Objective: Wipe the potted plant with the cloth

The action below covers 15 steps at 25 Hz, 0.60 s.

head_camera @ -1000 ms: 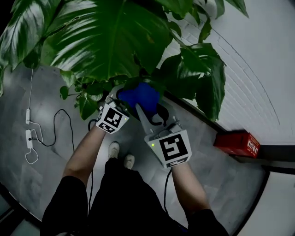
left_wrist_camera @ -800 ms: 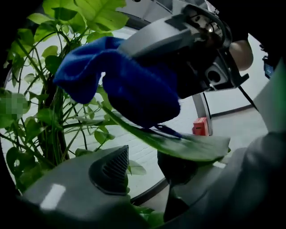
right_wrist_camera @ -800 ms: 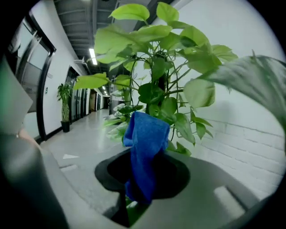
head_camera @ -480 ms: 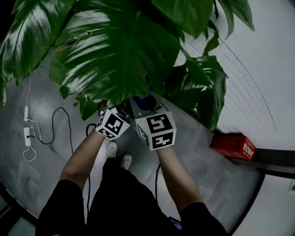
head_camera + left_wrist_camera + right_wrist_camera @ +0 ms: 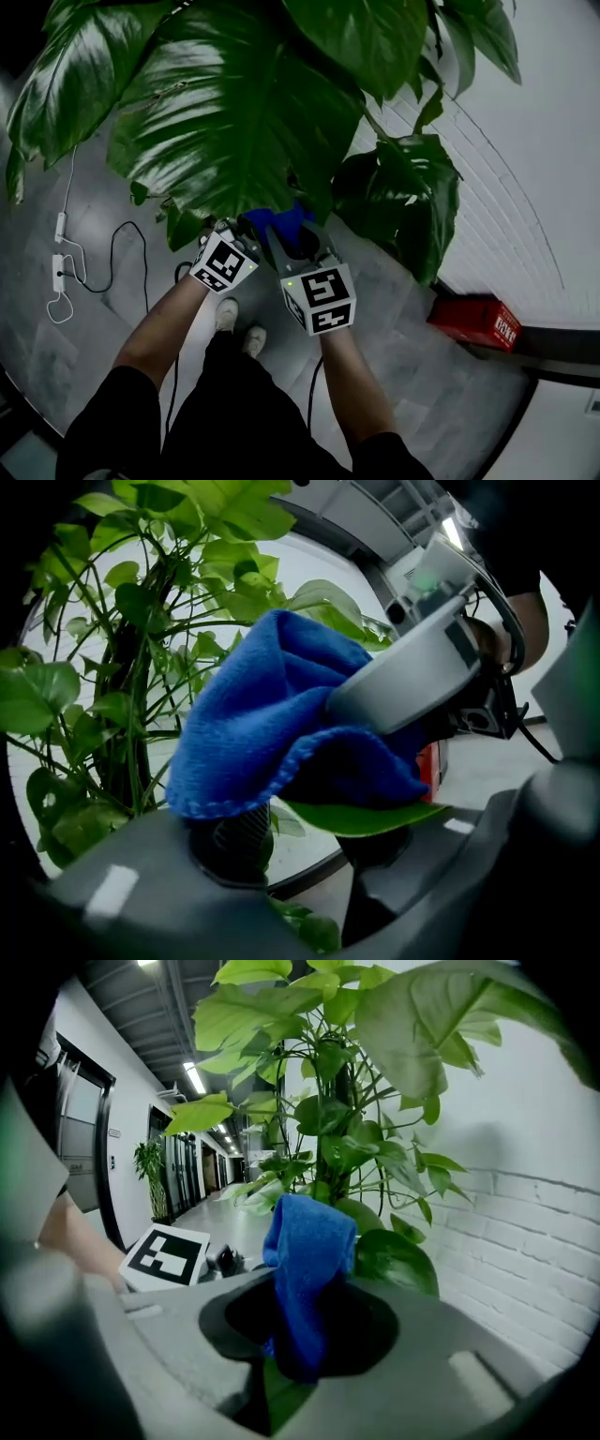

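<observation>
Right gripper (image 5: 305,1330): jaws pinch cloth (image 5: 311,1241); hold firm.
Left gripper (image 5: 302,841): jaws apart, just closing; steady leaf (image 5: 375,816) between them.

Left gripper (image 5: 228,236) and right gripper (image 5: 301,240) side by side under big plant leaf (image 5: 234,122); blue cloth (image 5: 279,221) between right gripper's jaws.

Red box (image 5: 475,322) by brick wall (image 5: 534,159), white cable (image 5: 59,273) — black cable (image 5: 132,223) on grey floor (image 5: 47,352)

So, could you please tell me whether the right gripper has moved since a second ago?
Yes: the right gripper has shifted left, away from the red box by the wall.
</observation>
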{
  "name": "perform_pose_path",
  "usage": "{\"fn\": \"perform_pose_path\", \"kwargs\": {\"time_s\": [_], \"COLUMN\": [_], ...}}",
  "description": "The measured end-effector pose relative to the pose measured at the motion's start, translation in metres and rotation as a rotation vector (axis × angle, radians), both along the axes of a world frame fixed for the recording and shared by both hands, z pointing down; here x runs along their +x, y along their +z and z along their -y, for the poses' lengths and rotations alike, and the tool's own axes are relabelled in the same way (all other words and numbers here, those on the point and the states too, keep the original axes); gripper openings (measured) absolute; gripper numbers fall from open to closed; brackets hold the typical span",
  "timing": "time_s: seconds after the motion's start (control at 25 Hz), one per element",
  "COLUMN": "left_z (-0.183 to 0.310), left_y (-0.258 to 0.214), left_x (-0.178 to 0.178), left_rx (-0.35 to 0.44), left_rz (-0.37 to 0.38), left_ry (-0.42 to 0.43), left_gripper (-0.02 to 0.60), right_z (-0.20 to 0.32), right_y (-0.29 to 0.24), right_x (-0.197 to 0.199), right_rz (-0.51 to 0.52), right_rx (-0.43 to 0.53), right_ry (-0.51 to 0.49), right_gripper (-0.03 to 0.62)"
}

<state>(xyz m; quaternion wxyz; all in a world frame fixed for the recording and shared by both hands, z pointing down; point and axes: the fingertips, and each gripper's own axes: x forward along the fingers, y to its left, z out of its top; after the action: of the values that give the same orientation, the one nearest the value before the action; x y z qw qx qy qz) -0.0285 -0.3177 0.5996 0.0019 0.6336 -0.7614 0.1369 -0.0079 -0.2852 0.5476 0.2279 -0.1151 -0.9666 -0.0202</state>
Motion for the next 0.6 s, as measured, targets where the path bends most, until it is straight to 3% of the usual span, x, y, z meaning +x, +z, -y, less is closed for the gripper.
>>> {"fn": "perform_pose_path", "kwargs": {"time_s": [0.32, 0.6], "left_z": [-0.007, -0.004], "left_y": [-0.006, -0.008], "left_x": [-0.007, -0.003], "left_rx": [0.068, 0.082], "left_rz": [-0.123, -0.146], "left_ry": [-0.08, -0.102], "left_gripper": [0.187, 0.187], "right_z": [0.001, 0.002], "right_y": [0.027, 0.059], "right_x": [0.051, 0.088], "right_rz": [-0.049, -0.108], "right_rx": [0.005, -0.029], "right_ry": [-0.032, -0.009], "right_gripper": [0.1, 0.1]}}
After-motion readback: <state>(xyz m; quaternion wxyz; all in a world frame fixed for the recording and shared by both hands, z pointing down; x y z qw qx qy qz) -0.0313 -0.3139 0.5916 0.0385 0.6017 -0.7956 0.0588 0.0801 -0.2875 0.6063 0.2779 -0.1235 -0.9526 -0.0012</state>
